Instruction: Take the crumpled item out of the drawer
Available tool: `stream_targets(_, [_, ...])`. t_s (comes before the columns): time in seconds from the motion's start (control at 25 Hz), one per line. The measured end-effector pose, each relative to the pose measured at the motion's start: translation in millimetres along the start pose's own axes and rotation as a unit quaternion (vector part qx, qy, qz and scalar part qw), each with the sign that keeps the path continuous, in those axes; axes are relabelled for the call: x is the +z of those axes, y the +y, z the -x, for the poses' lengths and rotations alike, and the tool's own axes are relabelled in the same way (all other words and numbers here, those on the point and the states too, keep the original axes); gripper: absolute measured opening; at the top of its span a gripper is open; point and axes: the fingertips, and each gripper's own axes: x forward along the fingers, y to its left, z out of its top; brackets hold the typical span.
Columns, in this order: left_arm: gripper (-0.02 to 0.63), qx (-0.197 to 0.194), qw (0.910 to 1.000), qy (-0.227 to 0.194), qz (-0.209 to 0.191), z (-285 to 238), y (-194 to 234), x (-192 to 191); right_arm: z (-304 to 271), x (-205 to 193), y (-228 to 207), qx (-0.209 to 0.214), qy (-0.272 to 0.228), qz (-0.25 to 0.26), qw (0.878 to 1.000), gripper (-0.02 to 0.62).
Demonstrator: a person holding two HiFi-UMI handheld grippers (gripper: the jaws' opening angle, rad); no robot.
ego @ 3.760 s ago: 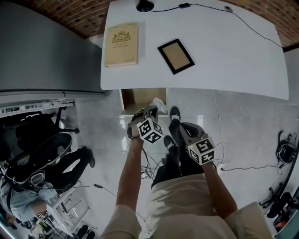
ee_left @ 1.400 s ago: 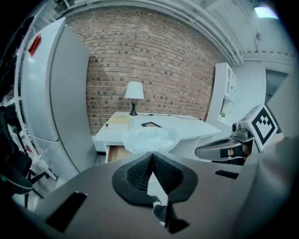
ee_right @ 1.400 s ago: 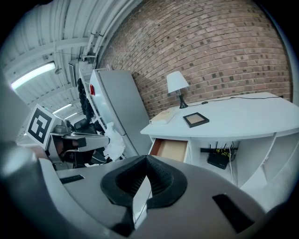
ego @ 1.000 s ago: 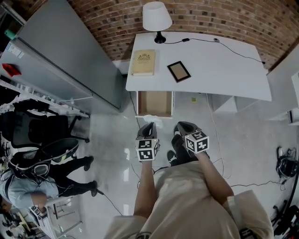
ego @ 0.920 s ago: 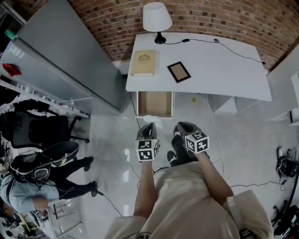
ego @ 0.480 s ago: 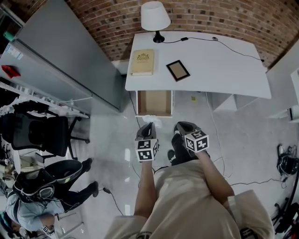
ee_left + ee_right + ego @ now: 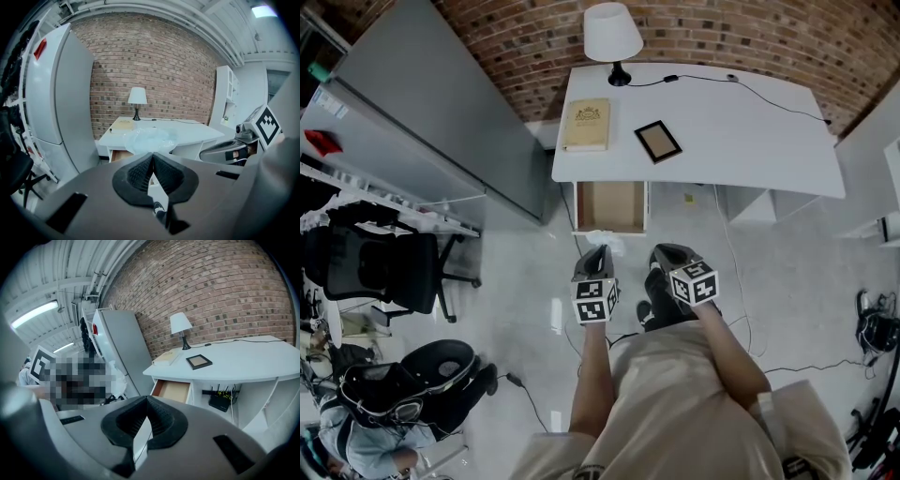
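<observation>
left gripper [image 7: 151,157] — clamped on crumpled item [image 7: 149,139] | right gripper [image 7: 146,400] — closed, empty | drawer [image 7: 610,207] open

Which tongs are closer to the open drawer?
Left. The left tongs sit just in front of the drawer, holding the crumpled plastic; the right tongs are off to its right, farther away.

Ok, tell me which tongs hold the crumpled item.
The left tongs: they are shut on the crumpled clear plastic bunched at their tips. The right tongs are shut and empty.
</observation>
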Motion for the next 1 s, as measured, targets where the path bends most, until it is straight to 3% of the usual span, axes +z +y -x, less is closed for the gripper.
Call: stream_targets(1.0, [0.017, -0.001, 1.0000, 0.002, 0.000, -8.2, 5.8, 0.2, -8.1, 6.5, 0.2, 0.008, 0.000, 0.014, 1.000, 0.025])
